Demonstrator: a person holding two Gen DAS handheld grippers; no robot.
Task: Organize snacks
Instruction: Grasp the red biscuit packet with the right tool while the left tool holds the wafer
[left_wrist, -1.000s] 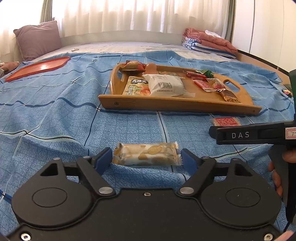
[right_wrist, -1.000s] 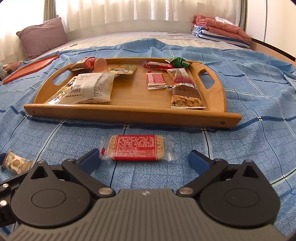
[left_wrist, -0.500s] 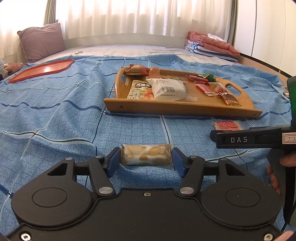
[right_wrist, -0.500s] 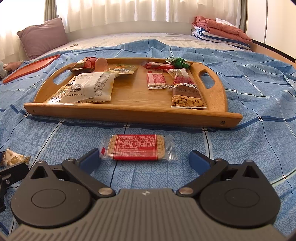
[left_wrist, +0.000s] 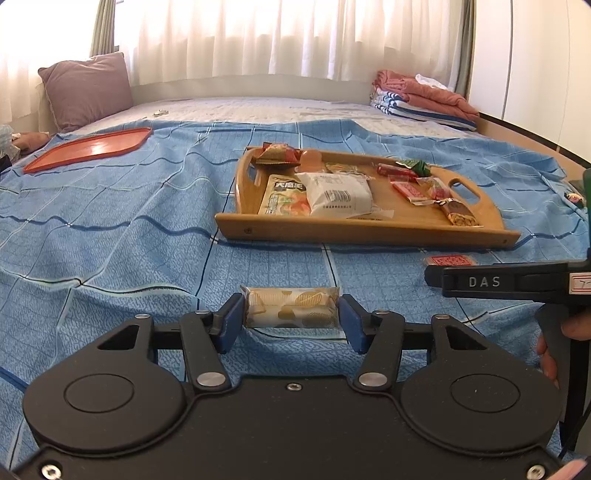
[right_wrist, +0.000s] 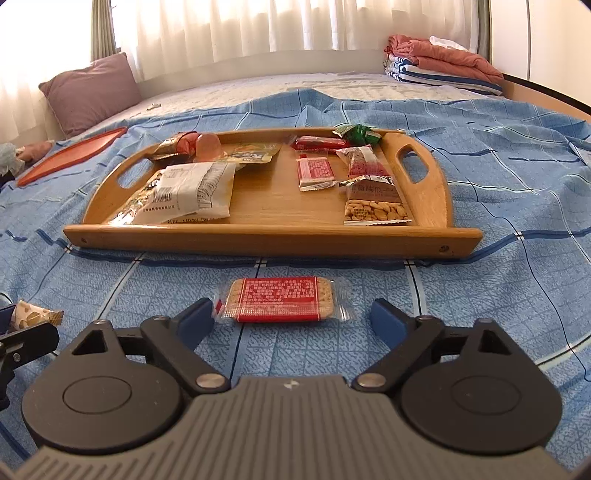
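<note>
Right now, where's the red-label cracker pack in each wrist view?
Left wrist: red-label cracker pack at right, on the blue bedspread just before the wooden tray's near-right corner, partly hidden by the other gripper's bar.
Right wrist: bottom centre, between the right gripper's open jaws.
Shared landmark: the wooden tray.

cream-gold snack pack (left_wrist: 291, 307): flat on bedspread | red-label biscuit pack (right_wrist: 280, 305): flat, before wooden tray (right_wrist: 273, 236)
</note>
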